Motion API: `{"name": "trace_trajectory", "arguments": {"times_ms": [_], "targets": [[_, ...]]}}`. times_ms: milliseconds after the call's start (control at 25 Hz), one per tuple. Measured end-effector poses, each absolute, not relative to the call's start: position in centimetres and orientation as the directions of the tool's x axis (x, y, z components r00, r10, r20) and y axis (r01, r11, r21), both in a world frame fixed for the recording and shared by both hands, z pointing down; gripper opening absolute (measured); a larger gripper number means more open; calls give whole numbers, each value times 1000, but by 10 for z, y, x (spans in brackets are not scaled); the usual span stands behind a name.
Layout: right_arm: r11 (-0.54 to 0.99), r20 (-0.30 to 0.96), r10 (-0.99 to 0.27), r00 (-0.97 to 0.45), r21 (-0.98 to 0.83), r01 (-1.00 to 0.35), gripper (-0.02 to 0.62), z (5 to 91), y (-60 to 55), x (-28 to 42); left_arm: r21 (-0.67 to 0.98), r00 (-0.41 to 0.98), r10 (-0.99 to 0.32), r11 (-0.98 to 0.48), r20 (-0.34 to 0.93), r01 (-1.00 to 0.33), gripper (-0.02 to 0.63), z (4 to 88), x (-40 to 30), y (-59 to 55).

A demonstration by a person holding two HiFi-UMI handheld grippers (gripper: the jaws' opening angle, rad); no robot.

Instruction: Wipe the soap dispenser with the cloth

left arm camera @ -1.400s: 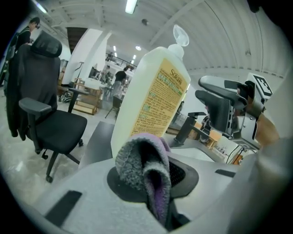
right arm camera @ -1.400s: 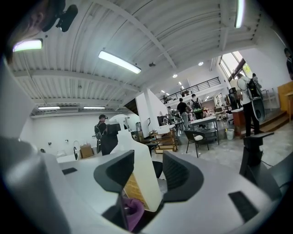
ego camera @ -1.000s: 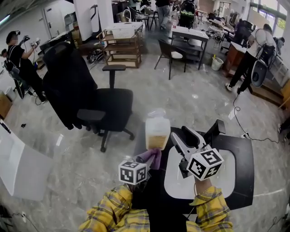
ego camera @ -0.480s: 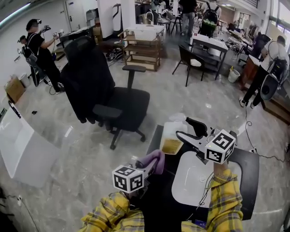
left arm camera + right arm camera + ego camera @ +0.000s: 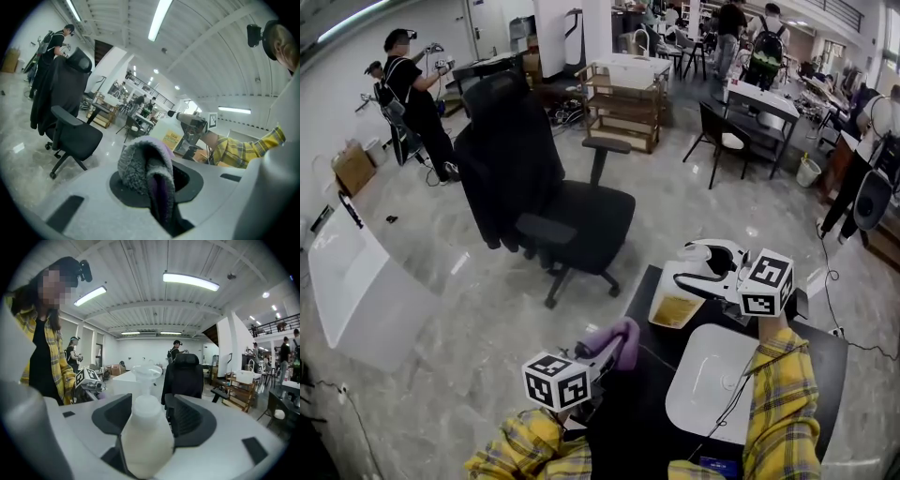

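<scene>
Cloth (image 5: 143,166) clamped in L gripper (image 5: 602,352) for wiping; soap dispenser (image 5: 677,302) flanked by R gripper (image 5: 705,274) w/ jaws parted, prob for steadying.

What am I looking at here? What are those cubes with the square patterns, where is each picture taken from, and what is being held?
There is no robot here. A person in yellow checked sleeves holds a two-jaw hand tool, called a gripper, in each hand. The patterned cubes are parts of those tools. The wide picture comes from a camera on the person's head, looking down. The other two come from cameras riding on each gripper, looking along its jaws. The left gripper is clamped on a fluffy purple-grey cloth. The right gripper has its jaws wide around the neck of a translucent white soap dispenser with a pump top, apparently not squeezing it. The dispenser seems to rest on the black table, beside a white rounded basin. A black swivel chair stands behind.
</scene>
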State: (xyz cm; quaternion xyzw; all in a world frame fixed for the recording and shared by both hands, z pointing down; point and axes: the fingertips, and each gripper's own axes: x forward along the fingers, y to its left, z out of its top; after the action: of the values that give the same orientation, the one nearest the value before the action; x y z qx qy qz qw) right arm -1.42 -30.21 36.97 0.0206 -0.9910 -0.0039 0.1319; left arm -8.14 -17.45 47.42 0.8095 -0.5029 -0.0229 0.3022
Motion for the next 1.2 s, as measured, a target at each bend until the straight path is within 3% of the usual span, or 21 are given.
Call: {"name": "trace_trajectory", "arguments": {"times_ms": [240,440,1200], "targets": [[1000,284,4,-959,-1,4,255,377,-300,-17,519,476,-838,-291,267,-804,49,474,-83,-172],[1000,296,-28,-955,5,-28,245,378,-302,-17,529,480,-837,-291,262,-797,49,474,-79,-181],[874,275,-473,-837,28,-484,242,378,-310,-5,530,549,-801,-366,239,-764,49,469,-53,-185]]}}
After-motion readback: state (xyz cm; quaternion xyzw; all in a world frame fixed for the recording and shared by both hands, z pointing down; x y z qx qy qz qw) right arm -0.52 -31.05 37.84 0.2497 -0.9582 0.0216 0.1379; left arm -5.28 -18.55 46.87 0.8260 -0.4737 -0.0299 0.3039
